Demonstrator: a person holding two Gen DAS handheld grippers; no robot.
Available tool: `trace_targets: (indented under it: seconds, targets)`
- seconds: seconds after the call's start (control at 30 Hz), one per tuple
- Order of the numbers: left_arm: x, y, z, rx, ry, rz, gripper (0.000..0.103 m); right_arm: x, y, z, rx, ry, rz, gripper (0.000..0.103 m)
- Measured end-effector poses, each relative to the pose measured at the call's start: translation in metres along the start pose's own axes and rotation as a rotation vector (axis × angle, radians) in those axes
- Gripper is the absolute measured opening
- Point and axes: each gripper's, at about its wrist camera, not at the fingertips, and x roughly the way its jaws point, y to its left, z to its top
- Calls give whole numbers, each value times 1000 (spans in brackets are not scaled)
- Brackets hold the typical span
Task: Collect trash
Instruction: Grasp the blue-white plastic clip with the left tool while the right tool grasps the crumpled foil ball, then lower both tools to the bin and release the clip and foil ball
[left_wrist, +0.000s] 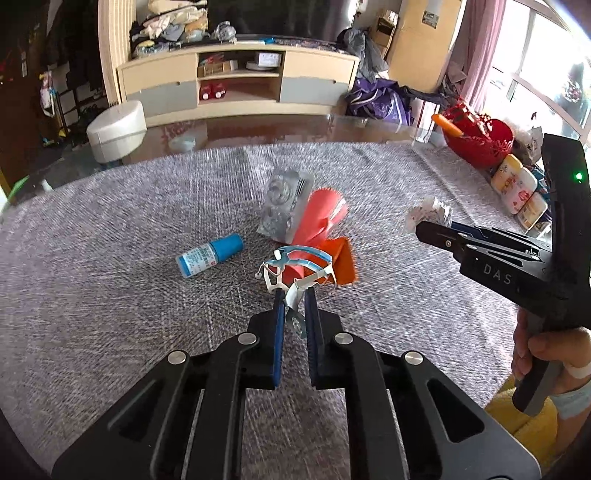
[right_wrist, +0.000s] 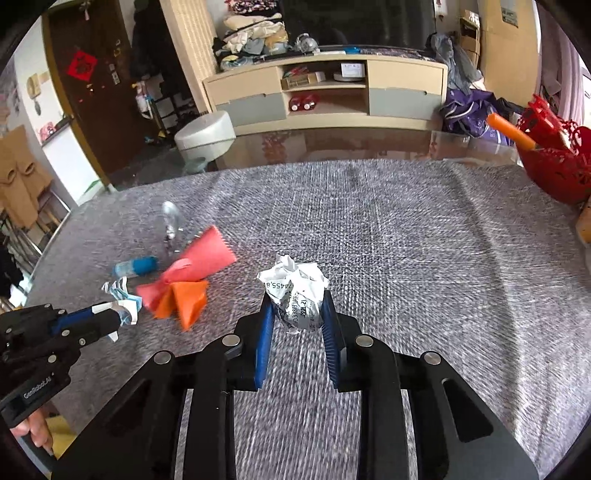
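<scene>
My left gripper (left_wrist: 294, 292) is shut on a torn blue-and-white paper scrap (left_wrist: 295, 266), held above the grey cloth; it also shows in the right wrist view (right_wrist: 123, 308). My right gripper (right_wrist: 297, 301) is shut on a crumpled printed paper ball (right_wrist: 295, 291), also seen in the left wrist view (left_wrist: 428, 212). On the cloth lie a red and orange wrapper (left_wrist: 325, 236) (right_wrist: 192, 273), a small blue-capped bottle (left_wrist: 208, 254) (right_wrist: 135, 266) on its side, and a silver blister pack (left_wrist: 282, 206) (right_wrist: 170, 229).
A grey cloth (right_wrist: 406, 240) covers the table. A red basket (right_wrist: 557, 162) with an orange stick stands at the far right edge. Small jars (left_wrist: 517, 188) line the right side. A white stool (left_wrist: 116, 129) and a TV cabinet (left_wrist: 236, 81) stand beyond the table.
</scene>
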Motion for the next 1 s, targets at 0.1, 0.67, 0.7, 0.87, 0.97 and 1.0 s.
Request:
trace_targets:
  seconds: [0.1,0.67,0.7,0.87,0.97,1.0]
  targets:
    - [-21,-6,-3,7,-27,19,9,-23,3,-3,-2,-22,14,26]
    - [-109,-44,-88,7,-43,-9,9,-119,31,-69,-41,-33,61,26]
    - [-111,-47,-95,8,-38,-12,9,-122,32,-76,-38,-27,69,26]
    - [-117,-54,-125,-2,-11,-29,9,-126,31,-109,-27,18,99,26]
    - [-114,-55,-145,-28,17,-44,9,-122,32,-128,-14,50,106,26]
    - [-112,-55,-150,-35,24,-46,9,-121,33,-133,-10,57,105,26]
